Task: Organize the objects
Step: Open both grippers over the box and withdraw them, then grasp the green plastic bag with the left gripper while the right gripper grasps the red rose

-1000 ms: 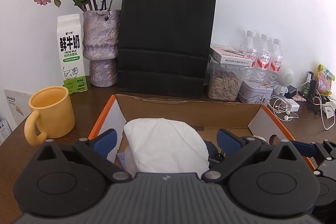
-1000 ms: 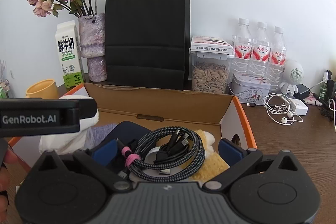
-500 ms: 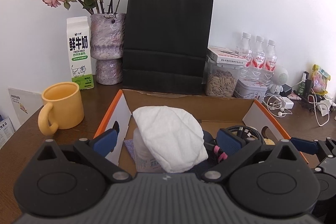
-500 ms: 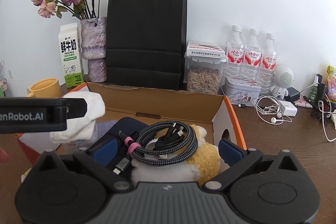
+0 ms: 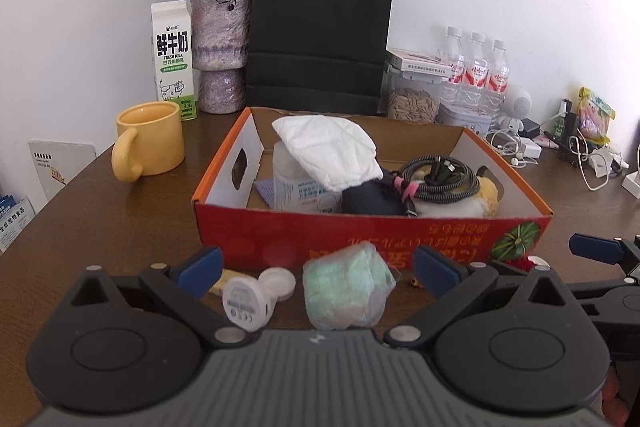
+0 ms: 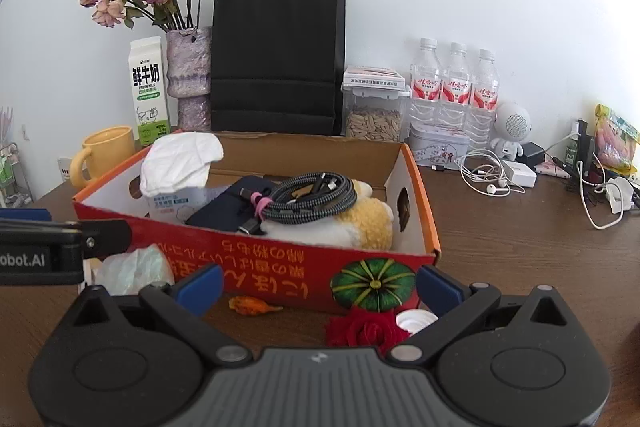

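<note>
Cardboard box (image 5: 372, 239), red outside with orange rims, sits on the brown table (image 5: 100, 223) directly ahead of both grippers, its printed front wall facing them. Left gripper (image 5: 316, 267): jaws spread wide, nothing clasped, held low over the table short of the box front. Between its blue fingertips (image 5: 200, 265), from left to right, lie a small white round device (image 5: 246, 303), a white cap (image 5: 278, 283) touching it, and a crumpled pale-green packet (image 5: 346, 291) just in front of the box wall.

Ahead-left of this gripper stands a yellow mug (image 5: 150, 141), well apart from the box. Inside the box, from left to right: a white cloth (image 5: 326, 151) draped over a wipes pack (image 5: 298, 187), a dark pouch (image 5: 372, 201), a coiled braided cable (image 5: 440, 177) bound with a pink tie, and a yellow-and-white plush toy (image 5: 476, 201) beneath the cable.

Right gripper (image 6: 318, 285): jaws likewise spread wide and empty, low before the box's right front corner. Between its fingertips, from left to right, lie a small orange scrap (image 6: 252, 305), a red fabric rose (image 6: 366, 331), and a white cap (image 6: 414, 319) partly hidden by the right finger.

Beyond the box, against the wall, from left to right: a milk carton (image 6: 148, 91), a vase (image 6: 188, 79) of dried roses, a black paper bag (image 6: 278, 55), a clear seed container (image 6: 372, 111) and 3 water bottles (image 6: 456, 87).
</note>
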`<action>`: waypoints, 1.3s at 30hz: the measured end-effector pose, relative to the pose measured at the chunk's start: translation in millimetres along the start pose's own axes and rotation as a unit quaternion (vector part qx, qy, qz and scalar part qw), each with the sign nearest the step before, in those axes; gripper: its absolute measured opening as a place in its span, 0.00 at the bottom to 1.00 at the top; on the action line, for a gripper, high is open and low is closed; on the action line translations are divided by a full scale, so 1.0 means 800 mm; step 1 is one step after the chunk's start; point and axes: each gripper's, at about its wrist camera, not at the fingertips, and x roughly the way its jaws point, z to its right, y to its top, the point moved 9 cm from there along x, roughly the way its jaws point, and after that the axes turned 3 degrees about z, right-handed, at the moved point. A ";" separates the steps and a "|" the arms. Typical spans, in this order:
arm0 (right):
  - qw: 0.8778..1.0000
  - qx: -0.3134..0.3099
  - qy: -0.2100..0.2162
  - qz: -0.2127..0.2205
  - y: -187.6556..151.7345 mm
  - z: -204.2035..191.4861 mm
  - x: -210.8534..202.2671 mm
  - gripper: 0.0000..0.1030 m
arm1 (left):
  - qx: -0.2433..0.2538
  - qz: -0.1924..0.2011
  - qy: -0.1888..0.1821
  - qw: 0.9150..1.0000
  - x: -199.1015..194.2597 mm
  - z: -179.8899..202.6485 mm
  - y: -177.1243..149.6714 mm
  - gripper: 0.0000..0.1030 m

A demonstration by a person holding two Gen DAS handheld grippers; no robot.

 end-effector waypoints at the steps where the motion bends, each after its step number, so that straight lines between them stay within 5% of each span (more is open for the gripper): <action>1: 1.000 0.000 -0.001 -0.003 -0.006 0.001 -0.005 1.00 | 0.001 -0.002 0.000 1.000 -0.004 0.001 -0.004 1.00; 16: 0.999 0.003 -0.007 -0.034 -0.071 0.017 -0.062 1.00 | 0.020 -0.032 0.004 0.999 -0.053 0.013 -0.058 1.00; 39: 1.000 -0.008 -0.014 -0.024 -0.052 0.031 -0.032 0.97 | 0.019 -0.043 0.014 0.999 -0.015 0.016 -0.052 1.00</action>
